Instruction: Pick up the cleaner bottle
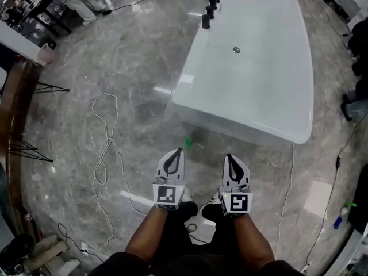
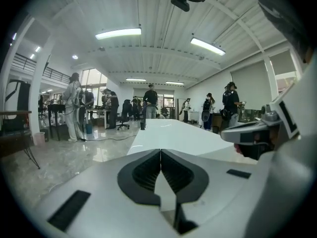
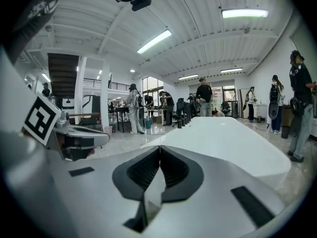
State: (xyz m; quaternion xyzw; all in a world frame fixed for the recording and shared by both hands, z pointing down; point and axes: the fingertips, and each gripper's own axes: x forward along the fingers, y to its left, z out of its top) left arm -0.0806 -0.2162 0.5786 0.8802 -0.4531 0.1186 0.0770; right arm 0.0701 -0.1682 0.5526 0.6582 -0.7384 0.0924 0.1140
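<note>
No bottle that is plainly a cleaner bottle shows up close. A small green thing (image 1: 187, 143) lies on the floor by the near corner of the white bathtub (image 1: 287, 96); I cannot tell what it is. A small blue bottle with a green top (image 1: 340, 218) stands at the far right edge. My left gripper (image 1: 179, 152) and right gripper (image 1: 229, 156) hang side by side above the floor, pointing at the tub. Both are shut with nothing in them. In the left gripper view the jaws of the left gripper (image 2: 160, 152) meet; in the right gripper view the right gripper (image 3: 159, 148) is the same.
Black tap fittings (image 1: 210, 10) stand on the tub's far rim, and a drain (image 1: 236, 50) sits in its basin. A white cable (image 1: 106, 154) loops over the grey marble floor at the left. Tripod legs (image 1: 52, 88) stand further left. People (image 2: 74, 105) stand around the hall.
</note>
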